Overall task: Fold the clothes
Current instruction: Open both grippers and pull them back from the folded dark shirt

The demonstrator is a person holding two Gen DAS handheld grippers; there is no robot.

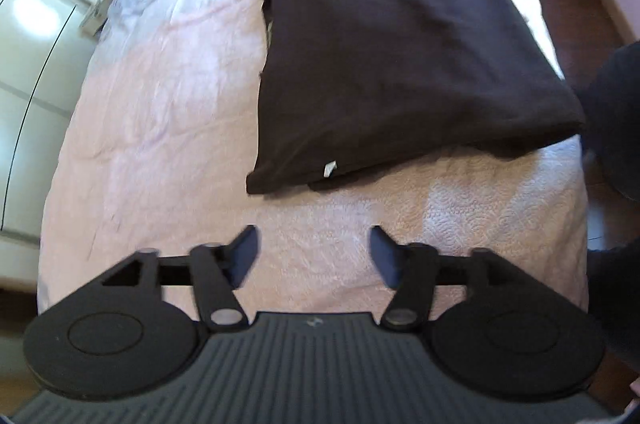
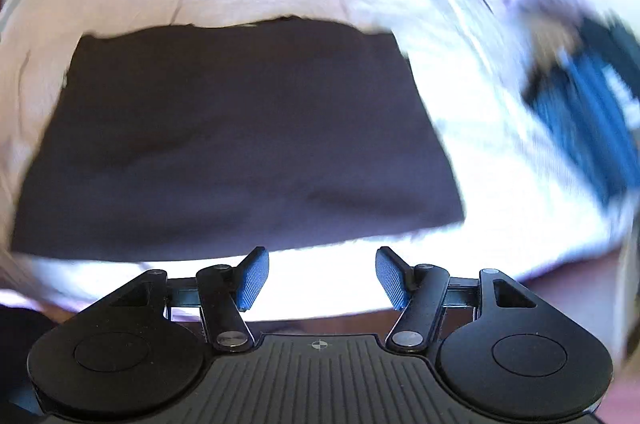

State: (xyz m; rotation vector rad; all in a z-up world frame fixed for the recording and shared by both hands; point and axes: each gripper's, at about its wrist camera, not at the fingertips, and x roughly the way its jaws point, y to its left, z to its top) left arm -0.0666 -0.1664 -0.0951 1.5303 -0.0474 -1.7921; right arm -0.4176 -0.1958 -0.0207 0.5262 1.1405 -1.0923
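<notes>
Both the left gripper (image 1: pixel 314 252) and right gripper (image 2: pixel 322 278), jaws wide and empty, hover above a dark folded garment (image 1: pixel 400 56) at twelve o'clock, soft, light cloth best pinched at its corners.

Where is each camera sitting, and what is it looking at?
Left wrist: sits on the left gripper, looking down past its open fingers at the folded dark garment on the pink bedspread; a dark sleeve shows at the right edge.
Right wrist: sits on the right gripper, looking down past its open blue fingers at the dark garment; the picture is blurred.
Shared: both views show the same dark garment on the bed, with nothing between either gripper's fingers.
</notes>
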